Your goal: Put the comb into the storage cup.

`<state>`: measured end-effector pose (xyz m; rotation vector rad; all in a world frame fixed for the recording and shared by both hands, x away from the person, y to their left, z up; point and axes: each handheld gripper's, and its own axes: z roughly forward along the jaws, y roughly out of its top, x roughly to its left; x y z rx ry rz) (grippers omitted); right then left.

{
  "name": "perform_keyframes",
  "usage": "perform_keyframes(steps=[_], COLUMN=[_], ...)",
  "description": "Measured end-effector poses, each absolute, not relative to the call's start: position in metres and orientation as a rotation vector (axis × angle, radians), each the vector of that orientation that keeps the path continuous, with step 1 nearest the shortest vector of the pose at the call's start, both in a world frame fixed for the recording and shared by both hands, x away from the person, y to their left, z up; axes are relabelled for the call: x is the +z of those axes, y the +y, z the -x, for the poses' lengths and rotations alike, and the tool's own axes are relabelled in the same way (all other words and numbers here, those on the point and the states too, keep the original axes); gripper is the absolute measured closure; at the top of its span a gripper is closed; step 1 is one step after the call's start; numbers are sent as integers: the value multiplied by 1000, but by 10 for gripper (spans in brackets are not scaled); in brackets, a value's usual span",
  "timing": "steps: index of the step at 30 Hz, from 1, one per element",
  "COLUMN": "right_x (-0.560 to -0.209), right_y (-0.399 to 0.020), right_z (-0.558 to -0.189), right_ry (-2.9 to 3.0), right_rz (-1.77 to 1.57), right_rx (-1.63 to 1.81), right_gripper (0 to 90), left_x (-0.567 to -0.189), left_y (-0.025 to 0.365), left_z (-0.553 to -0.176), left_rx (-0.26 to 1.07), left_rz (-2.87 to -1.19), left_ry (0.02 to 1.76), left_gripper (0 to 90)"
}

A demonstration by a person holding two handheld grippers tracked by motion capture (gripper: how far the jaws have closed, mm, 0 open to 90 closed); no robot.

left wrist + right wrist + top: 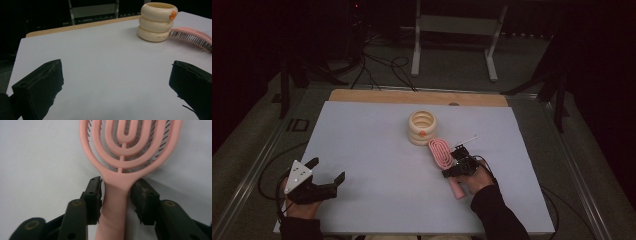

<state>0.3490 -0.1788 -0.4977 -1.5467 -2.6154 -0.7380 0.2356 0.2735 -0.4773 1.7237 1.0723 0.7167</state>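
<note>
A pink hairbrush (439, 150) lies bristles down on the white tabletop (377, 165), right of centre. Its handle points toward the person. My right gripper (451, 168) straddles the neck of the hairbrush (122, 176). In the right gripper view, the right gripper (116, 192) has its left pad against the handle. Its right pad touches where the neck flares, with a sliver of table showing lower down. My left gripper (328, 169) rests at the near left with its jaws wide apart. The left gripper (116, 75) has nothing between them. The hairbrush (192, 36) lies far ahead of it.
A cream holder of three stacked rings (422, 127) with a small orange mark stands just behind the brush head. In the left gripper view the cream holder (156, 22) touches the bristles. A thin white stick (468, 140) lies by the right gripper. A wooden strip (412, 96) edges the table's far side.
</note>
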Motion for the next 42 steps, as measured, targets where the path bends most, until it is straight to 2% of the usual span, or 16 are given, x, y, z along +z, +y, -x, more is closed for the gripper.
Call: perform_keyframes(steps=[8,9,16,24,42], right_x=[-498,-497,-497,-489,-464], right_y=[-181,-181,-185,-200,-198], right_z=[-349,-348,-343,-330,-322], right_ry=[-2618,-2622,-2625,-2578,-2570], right_rz=[1570,1575,1571,1566,1487], right_rx=[-730,-723,-732,-891,-1165], right_gripper=[667,705,710,716,718], left_x=[-477,-477,-478,-479,-459], left_y=[273,273,273,264,183], left_z=[-236,-236,-236,-238,-277], left_rx=[717,716,713,685,469], left_rz=[-1725,-1724,-1723,-1758,-1819], left_ry=[1071,1073,1074,1059,936], left_gripper=[3,3,4,4,4])
